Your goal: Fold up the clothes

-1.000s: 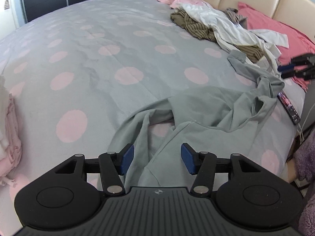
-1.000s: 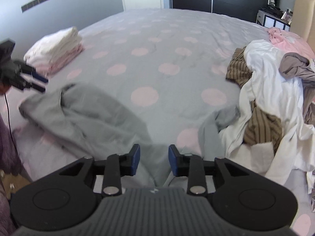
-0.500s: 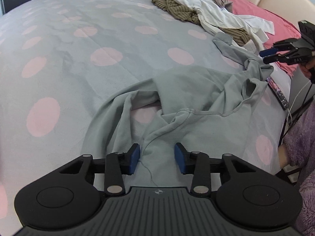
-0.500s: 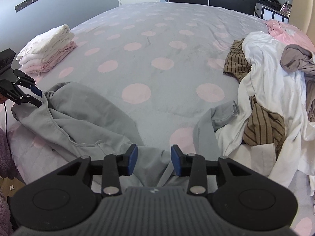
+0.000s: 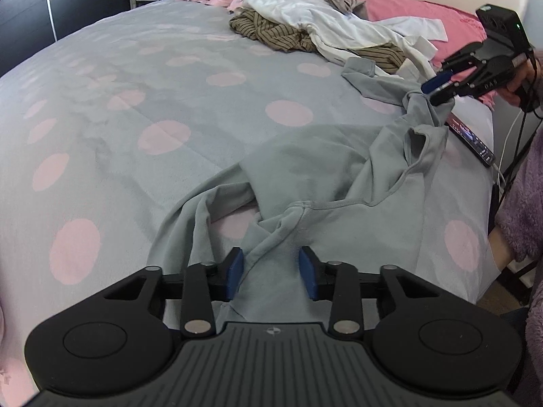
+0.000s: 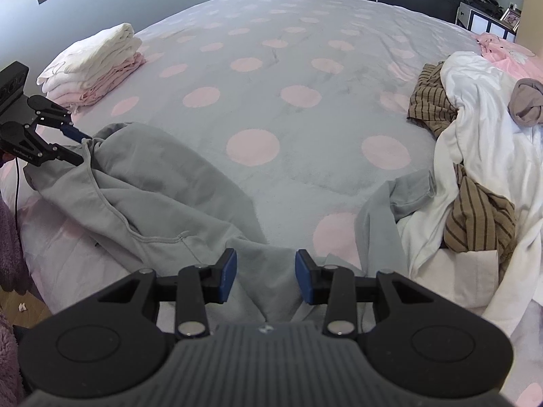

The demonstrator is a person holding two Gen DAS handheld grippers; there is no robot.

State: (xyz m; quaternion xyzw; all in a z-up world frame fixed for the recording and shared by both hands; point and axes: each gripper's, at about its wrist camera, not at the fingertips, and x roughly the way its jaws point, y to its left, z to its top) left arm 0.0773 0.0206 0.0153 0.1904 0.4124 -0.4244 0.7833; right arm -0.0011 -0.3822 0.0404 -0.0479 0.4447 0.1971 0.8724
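A grey long-sleeved top (image 5: 332, 183) lies crumpled on the polka-dot bed, also in the right wrist view (image 6: 152, 196). My left gripper (image 5: 271, 273) is open, its blue pads either side of a fold of the top near the bed's edge. My right gripper (image 6: 265, 276) is open over the top's other end. In the left wrist view the right gripper (image 5: 441, 88) touches the raised shoulder of the top. In the right wrist view the left gripper (image 6: 73, 146) sits at the top's far corner.
A heap of unfolded clothes (image 6: 475, 142), white and brown-striped, lies by the pink pillows (image 5: 424, 10). A folded white and pink stack (image 6: 95, 64) sits at the far bed corner. A phone (image 5: 471, 139) lies at the bed's edge. Dark wardrobes stand behind.
Both grippers have dropped closer to the grey top and their jaws have opened slightly wider. The top has been drawn out a little between them.
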